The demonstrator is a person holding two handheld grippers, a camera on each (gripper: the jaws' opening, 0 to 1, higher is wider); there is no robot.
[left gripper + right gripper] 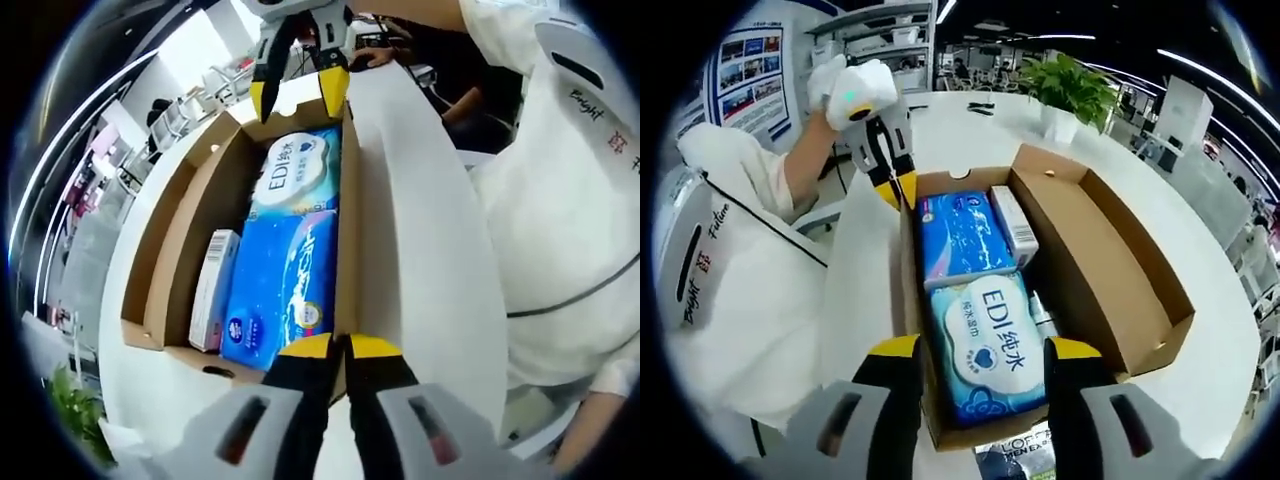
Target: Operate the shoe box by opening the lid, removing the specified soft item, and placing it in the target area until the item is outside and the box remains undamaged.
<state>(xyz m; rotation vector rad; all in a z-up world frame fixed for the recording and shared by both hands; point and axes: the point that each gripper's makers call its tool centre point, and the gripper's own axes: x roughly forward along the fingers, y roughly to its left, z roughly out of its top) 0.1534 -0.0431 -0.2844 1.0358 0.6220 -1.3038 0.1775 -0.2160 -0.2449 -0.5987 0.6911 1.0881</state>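
My right gripper (pixel 980 350) is spread over the soft, light tissue pack (pixel 990 350); I'd pinch its sides. Left gripper (pixel 338 347) seems pressed onto the shoe box (pixel 345 250) wall.

A white table (pixel 970 135) carries an open cardboard shoe box (pixel 1110 260), a potted plant (pixel 1068 95), and possibly a printed packet (pixel 1015 458).

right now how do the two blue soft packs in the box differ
The EDI pack carries a big white cloud-shaped label with large lettering; the plain blue pack is deeper blue with only small print. The EDI pack lies at the end of the shoe box nearest the right gripper, whose open jaws straddle it; the plain blue pack lies at the left gripper end. Both lie flat, end to end.
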